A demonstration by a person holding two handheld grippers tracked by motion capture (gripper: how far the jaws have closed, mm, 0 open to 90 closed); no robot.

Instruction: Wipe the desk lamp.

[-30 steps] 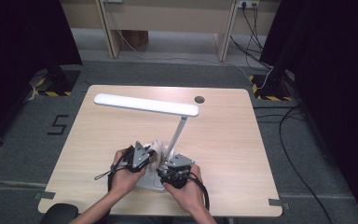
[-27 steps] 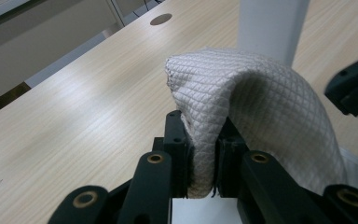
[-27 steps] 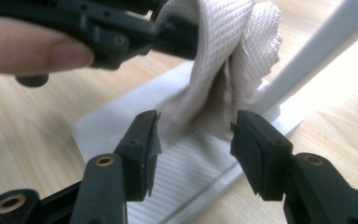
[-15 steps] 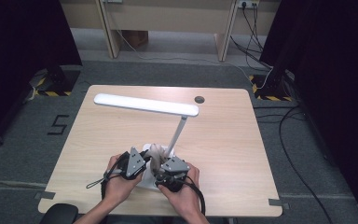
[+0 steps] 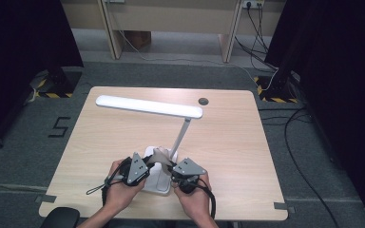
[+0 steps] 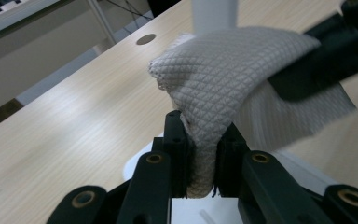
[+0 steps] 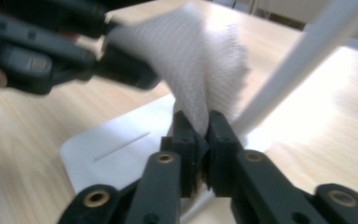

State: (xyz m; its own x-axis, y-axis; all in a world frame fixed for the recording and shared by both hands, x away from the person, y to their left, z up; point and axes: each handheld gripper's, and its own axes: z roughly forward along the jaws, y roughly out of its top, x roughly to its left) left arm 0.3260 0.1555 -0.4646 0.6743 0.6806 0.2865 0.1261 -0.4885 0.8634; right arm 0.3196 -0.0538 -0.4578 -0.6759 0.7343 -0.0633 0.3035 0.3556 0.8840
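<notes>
A white quilted cloth point(image 5: 161, 155) hangs between my two grippers above the white lamp base point(image 5: 156, 184). My left gripper point(image 6: 204, 144) is shut on one bunched end of the cloth point(image 6: 223, 74). My right gripper point(image 7: 198, 135) has just been closing and now pinches another fold of the cloth point(image 7: 200, 60) beside the slanted lamp stem point(image 7: 298, 60). In the high view the left gripper point(image 5: 153, 161) and right gripper point(image 5: 172, 167) sit close together near the table's front edge, jaws pointing toward each other.
The lamp's long white head point(image 5: 147, 107) spans the table's middle on a stem point(image 5: 181, 135). A round cable hole point(image 5: 203, 101) lies at the far edge of the wooden table point(image 5: 247, 142). Cables run over the floor at right.
The left hand has shifted a little and lifted slightly with the cloth. The right hand has stayed by the lamp base, and the cloth now spans both grippers.
</notes>
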